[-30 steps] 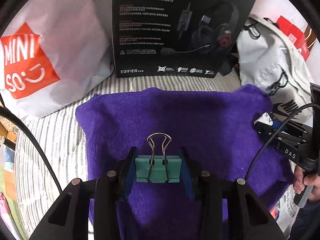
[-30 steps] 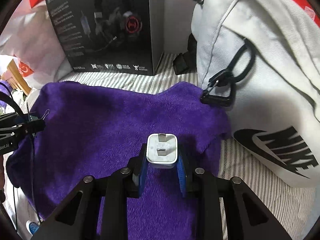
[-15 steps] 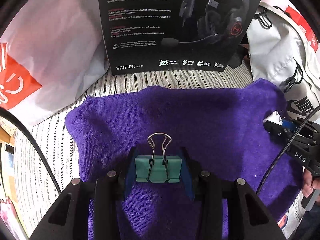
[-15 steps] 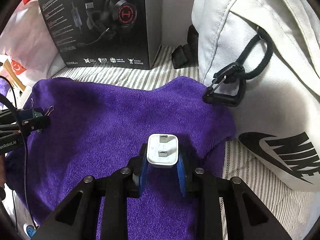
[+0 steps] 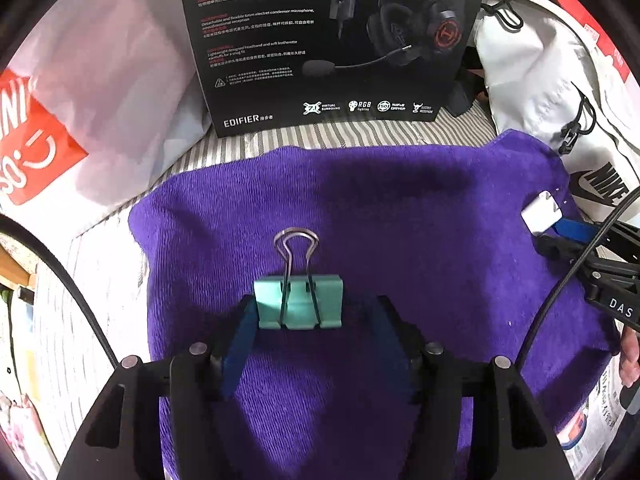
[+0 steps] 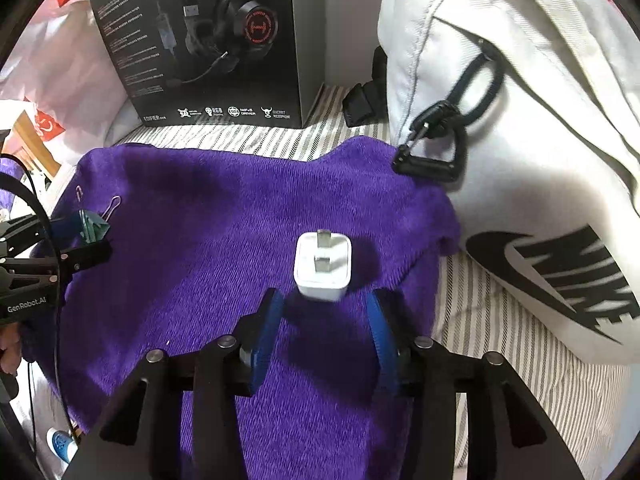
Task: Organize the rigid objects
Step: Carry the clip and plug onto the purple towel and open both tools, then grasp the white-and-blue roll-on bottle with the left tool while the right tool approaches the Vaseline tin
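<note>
A teal binder clip (image 5: 298, 300) lies on the purple towel (image 5: 400, 208), wire handles pointing away from me. My left gripper (image 5: 312, 312) is opening around it; the left pad sits near the clip's edge and a gap shows on the right. A white charger plug (image 6: 323, 266) rests prongs-up on the purple towel (image 6: 208, 208), just ahead of my right gripper (image 6: 324, 300), whose blue pads (image 6: 264, 320) are opening and stand clear of it. Each view shows the other gripper at its side edge: the right gripper (image 5: 560, 236), the left gripper (image 6: 80, 240).
A black headset box (image 5: 332, 44) stands behind the towel. A white Nike bag (image 6: 540, 160) with a black carabiner (image 6: 432, 152) crowds the right side. A white and red shopping bag (image 5: 80, 100) lies left. Striped bedding (image 6: 500, 340) surrounds the towel.
Both grippers have spread their jaws. The binder clip and the charger, held tight before, now rest on the towel. The left gripper edged forward towards the box.
</note>
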Motion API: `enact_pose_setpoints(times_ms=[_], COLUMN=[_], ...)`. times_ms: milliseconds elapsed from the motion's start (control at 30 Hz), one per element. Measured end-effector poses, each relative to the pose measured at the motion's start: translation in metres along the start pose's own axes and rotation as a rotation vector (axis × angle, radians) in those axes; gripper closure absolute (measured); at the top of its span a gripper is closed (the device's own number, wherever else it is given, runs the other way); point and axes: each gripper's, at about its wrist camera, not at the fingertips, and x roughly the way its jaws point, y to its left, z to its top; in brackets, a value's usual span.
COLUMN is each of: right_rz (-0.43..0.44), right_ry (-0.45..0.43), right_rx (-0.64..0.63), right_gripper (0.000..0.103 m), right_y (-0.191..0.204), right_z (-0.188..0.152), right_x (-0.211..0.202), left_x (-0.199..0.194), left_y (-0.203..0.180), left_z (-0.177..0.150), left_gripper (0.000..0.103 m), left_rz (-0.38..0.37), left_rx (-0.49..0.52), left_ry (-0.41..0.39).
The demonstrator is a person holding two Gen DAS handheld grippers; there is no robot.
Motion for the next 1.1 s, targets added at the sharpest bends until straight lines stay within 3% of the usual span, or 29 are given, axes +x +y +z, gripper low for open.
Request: enact_pose_setpoints(times_ms=[200,567,733,867,967,1100], right_rz=[-0.003,-0.008,-0.001,0.012,0.018,0.025], right_ry=[-0.012,-0.056,-0.074,-0.089,-0.106,-0.125], right_rx=[0.001,0.007,0.032,0.069,0.097,0.139], right_gripper=[0.058,0.057,0.053,0.053,0.050,0.048], right_y=[0.002,0.004,0.005,0.006,0.004,-0.001], right_z=[-0.011,-0.051,-0.079,-0.102,-0.120,-0.140], right_x=[-0.017,-0.068,-0.091,-0.108,-0.122,-0.134], left_x=[-0.007,-0.073,-0.107,-0.127,-0.134,-0.131], left_y=[-0.005,-0.001,-0.008,-0.022,-0.035,-0.048], left_z=[-0.009,-0.044,-0.074,-0.105,-0.127,-0.153], left_gripper=[0.046,0.046,0.045,0.038,0.032,0.032], left_rz=[-0.003,0.001,-0.018,-0.077,-0.094,-0.107], left_rx=[0.002,0.029,0.048,0.084,0.132,0.186], left_ry=[0.009,-0.066,-0.105,-0.125,-0.133,-0.122])
